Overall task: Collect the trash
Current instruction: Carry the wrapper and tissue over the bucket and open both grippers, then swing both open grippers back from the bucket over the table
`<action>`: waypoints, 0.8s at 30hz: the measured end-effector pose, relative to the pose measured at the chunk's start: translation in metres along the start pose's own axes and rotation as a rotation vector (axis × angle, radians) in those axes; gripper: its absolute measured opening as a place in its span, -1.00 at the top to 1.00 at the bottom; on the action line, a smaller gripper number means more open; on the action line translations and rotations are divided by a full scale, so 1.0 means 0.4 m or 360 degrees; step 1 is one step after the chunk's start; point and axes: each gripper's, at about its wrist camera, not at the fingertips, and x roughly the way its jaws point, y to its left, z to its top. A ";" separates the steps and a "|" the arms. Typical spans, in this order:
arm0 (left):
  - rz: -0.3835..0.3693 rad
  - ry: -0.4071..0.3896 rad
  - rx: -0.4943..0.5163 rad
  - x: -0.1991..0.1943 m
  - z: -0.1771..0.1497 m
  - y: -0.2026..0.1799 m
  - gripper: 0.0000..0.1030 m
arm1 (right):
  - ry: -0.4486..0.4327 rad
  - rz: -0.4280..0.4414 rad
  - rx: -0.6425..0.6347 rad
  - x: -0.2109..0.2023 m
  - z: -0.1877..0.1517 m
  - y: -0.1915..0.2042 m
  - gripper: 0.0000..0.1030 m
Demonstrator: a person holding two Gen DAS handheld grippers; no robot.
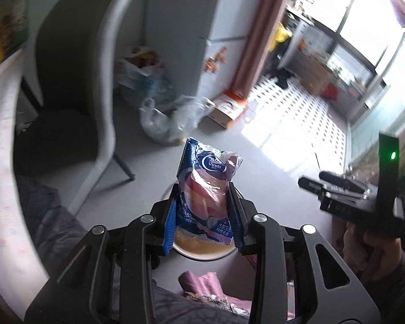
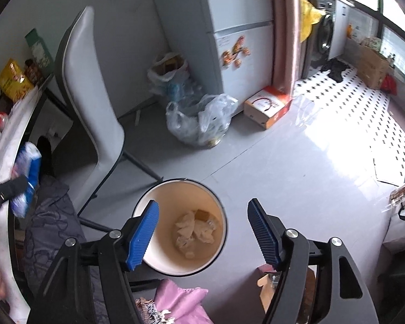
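Note:
A blue and pink Vinda tissue packet (image 1: pixel 210 167) stands upright between the blue pads of my left gripper (image 1: pixel 203 186), which is shut on it. Just beneath it shows the cream trash bin (image 1: pixel 202 251). In the right wrist view the same packet (image 2: pixel 27 172) hangs at the far left, by the table edge. My right gripper (image 2: pixel 202 205) is open and holds nothing. It hovers over the round bin (image 2: pixel 162 194), which has crumpled paper (image 2: pixel 194 229) at its bottom. The right gripper (image 1: pixel 311 178) also shows at the right of the left wrist view.
A white chair (image 2: pixel 94 102) stands left of the bin, beside a white table (image 2: pixel 2 162) with food packs. Clear plastic bags (image 2: pixel 202 121), a cardboard box (image 2: pixel 267 108) and a fridge (image 2: pixel 240 40) line the far wall. Pink cloth (image 2: pixel 178 302) lies below the bin.

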 end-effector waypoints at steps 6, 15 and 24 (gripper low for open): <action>0.0024 -0.0043 0.0062 0.002 0.003 -0.052 -0.88 | -0.0017 -0.0002 0.0059 -0.012 -0.007 -0.039 -0.31; 0.0067 -0.0174 -0.0088 -0.111 0.021 0.035 -0.89 | -0.0042 0.0067 -0.0009 -0.022 -0.003 0.024 -0.31; 0.0233 -0.0326 -0.0268 -0.238 0.000 0.169 -0.89 | -0.0080 0.0180 -0.0120 -0.046 0.007 0.131 -0.32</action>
